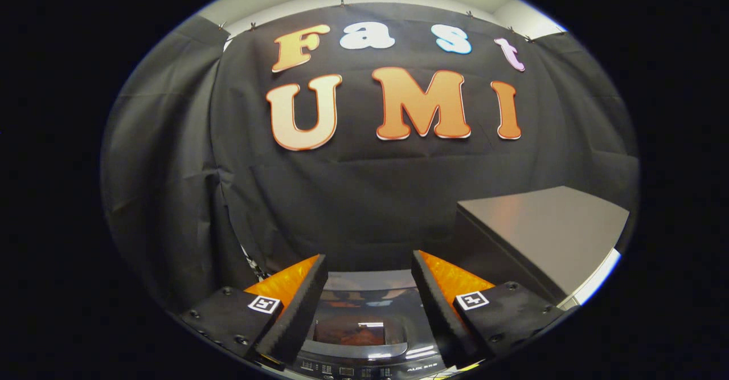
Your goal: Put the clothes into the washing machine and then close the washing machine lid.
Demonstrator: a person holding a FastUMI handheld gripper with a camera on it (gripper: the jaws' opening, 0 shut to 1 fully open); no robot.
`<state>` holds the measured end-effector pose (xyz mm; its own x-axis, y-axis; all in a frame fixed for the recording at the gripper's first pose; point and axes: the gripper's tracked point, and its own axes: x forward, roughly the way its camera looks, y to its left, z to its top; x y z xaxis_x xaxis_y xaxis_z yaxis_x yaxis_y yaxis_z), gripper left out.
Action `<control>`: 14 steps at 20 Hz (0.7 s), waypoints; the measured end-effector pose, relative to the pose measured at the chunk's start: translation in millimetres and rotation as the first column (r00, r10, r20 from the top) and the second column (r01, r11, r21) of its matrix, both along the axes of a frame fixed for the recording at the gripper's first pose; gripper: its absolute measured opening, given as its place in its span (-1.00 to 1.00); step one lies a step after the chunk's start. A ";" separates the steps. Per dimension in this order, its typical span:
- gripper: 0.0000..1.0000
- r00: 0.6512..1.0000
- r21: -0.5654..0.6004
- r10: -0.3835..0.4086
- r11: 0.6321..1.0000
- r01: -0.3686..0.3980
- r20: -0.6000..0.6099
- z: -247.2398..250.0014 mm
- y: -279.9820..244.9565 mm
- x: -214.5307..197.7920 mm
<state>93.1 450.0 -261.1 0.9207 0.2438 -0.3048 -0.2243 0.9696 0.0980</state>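
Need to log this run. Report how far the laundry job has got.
The washing machine lies below, between the fingers, its glossy lid apparently down. The gripper is open and holds nothing. I see no clothes here, so whether loading is done or still ahead cannot be told.

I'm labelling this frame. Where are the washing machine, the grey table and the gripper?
Washing machine [364, 326]: gripper view, on its glossy lid, between the fingers.
Grey table [547, 226]: gripper view, on its bare top.
Gripper [369, 289]: gripper view, midway between its open fingertips.
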 end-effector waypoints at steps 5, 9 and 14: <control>0.93 0.996 0.027 -0.007 1.000 0.005 0.092 73.2 -10.8 -9.8; 0.92 0.990 0.046 -0.017 0.999 0.011 0.138 126.0 -26.4 -27.7; 0.92 0.982 0.052 -0.056 0.998 0.047 0.182 177.2 -57.9 -57.5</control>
